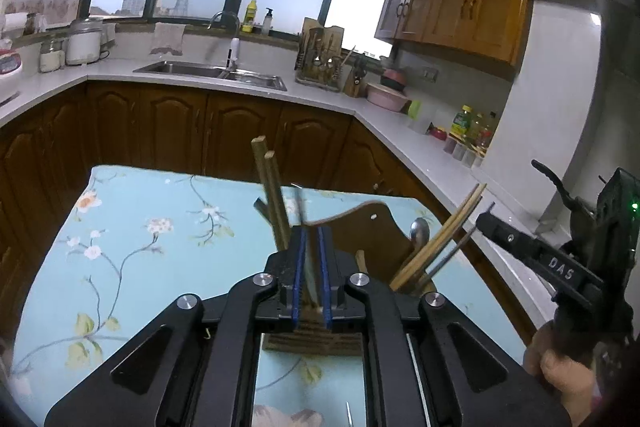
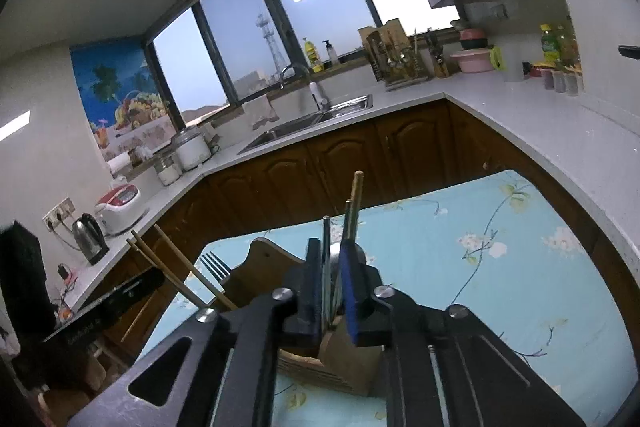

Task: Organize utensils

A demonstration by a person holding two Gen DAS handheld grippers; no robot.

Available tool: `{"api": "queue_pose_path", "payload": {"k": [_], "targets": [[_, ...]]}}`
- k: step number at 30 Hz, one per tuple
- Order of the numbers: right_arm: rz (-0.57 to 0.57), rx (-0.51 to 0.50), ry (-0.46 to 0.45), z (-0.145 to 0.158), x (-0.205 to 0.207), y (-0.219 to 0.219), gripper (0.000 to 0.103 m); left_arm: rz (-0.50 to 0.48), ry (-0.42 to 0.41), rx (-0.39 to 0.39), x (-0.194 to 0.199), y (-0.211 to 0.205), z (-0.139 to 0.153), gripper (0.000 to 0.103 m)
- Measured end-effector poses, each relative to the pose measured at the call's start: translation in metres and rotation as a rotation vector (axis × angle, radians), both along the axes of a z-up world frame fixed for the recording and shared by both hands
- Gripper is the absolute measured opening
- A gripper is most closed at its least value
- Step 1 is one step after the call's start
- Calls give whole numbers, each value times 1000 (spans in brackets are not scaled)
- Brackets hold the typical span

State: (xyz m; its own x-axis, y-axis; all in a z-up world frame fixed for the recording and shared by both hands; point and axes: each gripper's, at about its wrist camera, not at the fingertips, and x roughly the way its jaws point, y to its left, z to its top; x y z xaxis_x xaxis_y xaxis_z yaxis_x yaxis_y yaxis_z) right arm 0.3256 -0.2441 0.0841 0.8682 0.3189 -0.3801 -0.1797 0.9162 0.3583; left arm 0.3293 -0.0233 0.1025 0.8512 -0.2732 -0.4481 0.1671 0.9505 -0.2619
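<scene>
A wooden utensil holder (image 1: 372,227) stands on the blue floral table (image 1: 140,247); it also shows in the right wrist view (image 2: 264,259). My left gripper (image 1: 313,239) is shut on a fork whose thin handle (image 1: 299,205) rises between the pads, over the holder. Wooden chopsticks (image 1: 272,195) stand just left of it. More chopsticks (image 1: 444,235) and a spoon (image 1: 419,229) lean in the holder's right part. My right gripper (image 2: 332,259) is shut on metal chopsticks (image 2: 347,223) over the holder. A fork (image 2: 214,267) and wooden chopsticks (image 2: 180,267) stand at its left.
A white counter (image 1: 240,83) with a sink (image 1: 208,71) wraps around behind the table. A second utensil rack (image 1: 320,63), bowls (image 1: 386,95) and bottles (image 1: 468,131) stand on it. The right gripper's body (image 1: 560,267) is close at my right.
</scene>
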Motion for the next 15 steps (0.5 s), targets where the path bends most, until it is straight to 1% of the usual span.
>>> {"api": "queue_pose_path", "payload": {"k": [1, 2, 3, 7, 8, 10, 11, 15], "targets": [[-9, 8, -5, 0, -4, -3, 34, 7, 1, -6, -4, 2, -1, 18], [-12, 17, -6, 0, -7, -3, 40, 21, 0, -15, -10, 4, -4, 25], [-16, 30, -9, -1, -12, -6, 41, 32, 1, -21, -15, 7, -6, 31], [-23, 49, -2, -10, -30, -10, 44, 59, 33, -48, -36, 16, -23, 35], [-24, 48, 1, -14, -34, -10, 47, 68, 46, -51, -42, 18, -29, 38], [-22, 43, 9, -20, -43, -9, 52, 92, 66, -47, -51, 21, -37, 51], [-19, 41, 15, -24, -49, -8, 55, 110, 75, -47, -57, 23, -41, 59], [-21, 12, 24, -38, -76, -4, 58, 142, 96, -82, -89, 32, -56, 65]]}}
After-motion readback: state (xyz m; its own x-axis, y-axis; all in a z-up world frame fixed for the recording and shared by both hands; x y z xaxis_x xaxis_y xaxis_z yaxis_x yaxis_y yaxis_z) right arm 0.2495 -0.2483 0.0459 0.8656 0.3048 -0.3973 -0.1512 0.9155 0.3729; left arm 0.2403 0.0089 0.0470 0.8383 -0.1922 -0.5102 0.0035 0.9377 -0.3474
